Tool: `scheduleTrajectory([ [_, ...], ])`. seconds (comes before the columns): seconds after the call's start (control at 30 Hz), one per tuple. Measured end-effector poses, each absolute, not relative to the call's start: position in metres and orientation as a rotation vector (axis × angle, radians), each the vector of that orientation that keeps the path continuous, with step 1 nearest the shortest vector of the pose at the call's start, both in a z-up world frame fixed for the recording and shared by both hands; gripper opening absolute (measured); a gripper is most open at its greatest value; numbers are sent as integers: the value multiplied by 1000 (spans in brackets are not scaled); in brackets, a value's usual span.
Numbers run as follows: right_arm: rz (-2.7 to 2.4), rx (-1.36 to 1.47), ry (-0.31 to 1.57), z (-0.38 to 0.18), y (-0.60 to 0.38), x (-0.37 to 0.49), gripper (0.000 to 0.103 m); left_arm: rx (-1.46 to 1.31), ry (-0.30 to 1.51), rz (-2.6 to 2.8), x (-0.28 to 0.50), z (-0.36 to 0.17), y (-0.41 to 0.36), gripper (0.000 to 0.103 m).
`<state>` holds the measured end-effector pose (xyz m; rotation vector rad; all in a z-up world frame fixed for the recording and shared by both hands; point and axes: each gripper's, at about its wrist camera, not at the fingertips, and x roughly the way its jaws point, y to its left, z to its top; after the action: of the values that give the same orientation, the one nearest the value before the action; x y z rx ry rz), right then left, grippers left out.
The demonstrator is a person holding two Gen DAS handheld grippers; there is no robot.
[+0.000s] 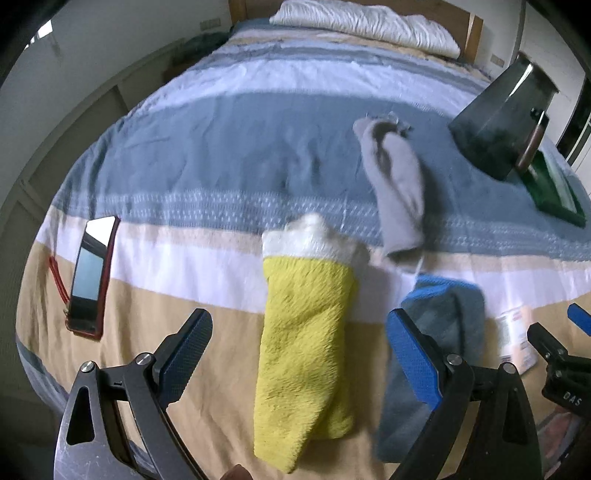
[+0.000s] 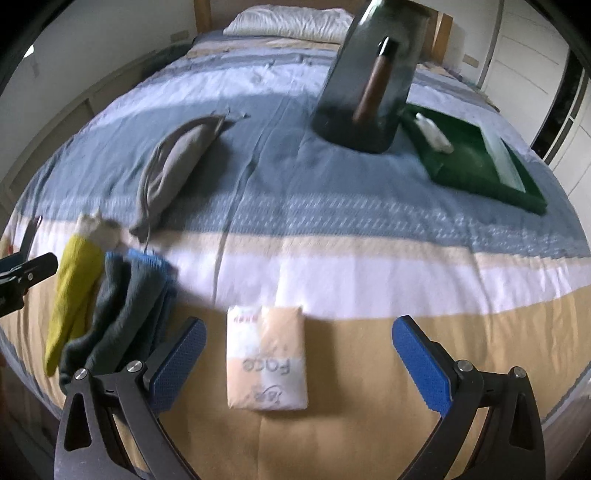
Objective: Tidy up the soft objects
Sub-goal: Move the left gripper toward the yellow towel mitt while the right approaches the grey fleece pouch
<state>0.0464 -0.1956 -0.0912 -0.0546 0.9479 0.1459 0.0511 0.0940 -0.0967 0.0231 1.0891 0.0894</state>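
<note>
A yellow and white fuzzy sock [image 1: 306, 339] lies on the bed between the fingers of my open left gripper [image 1: 299, 358]. A dark blue-grey sock [image 1: 439, 350] lies just to its right, and a grey sock [image 1: 399, 184] lies farther back. In the right wrist view the yellow sock [image 2: 74, 288], the blue-grey sock [image 2: 125, 306] and the grey sock [image 2: 177, 162] lie at the left. My right gripper [image 2: 299, 362] is open over a beige tissue packet [image 2: 267, 358], not touching it.
A striped bedspread [image 2: 332, 206] covers the bed. A green tray [image 2: 476, 158] and a dark bin [image 2: 369, 81] with a brown-handled tool stand at the back right. A phone in a red case [image 1: 90, 273] lies at the left. White pillows [image 1: 365, 24] lie at the head.
</note>
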Motion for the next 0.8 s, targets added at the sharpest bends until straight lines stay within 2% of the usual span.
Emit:
scheduleTrajectory([
  [0.17,153,-59,965,-104,-190,52,103,2,1109,107,56,-108,99,92],
  [0.8,261,-41,870,-78,-133,128,103,43,1129,74,75,-128,98,92],
])
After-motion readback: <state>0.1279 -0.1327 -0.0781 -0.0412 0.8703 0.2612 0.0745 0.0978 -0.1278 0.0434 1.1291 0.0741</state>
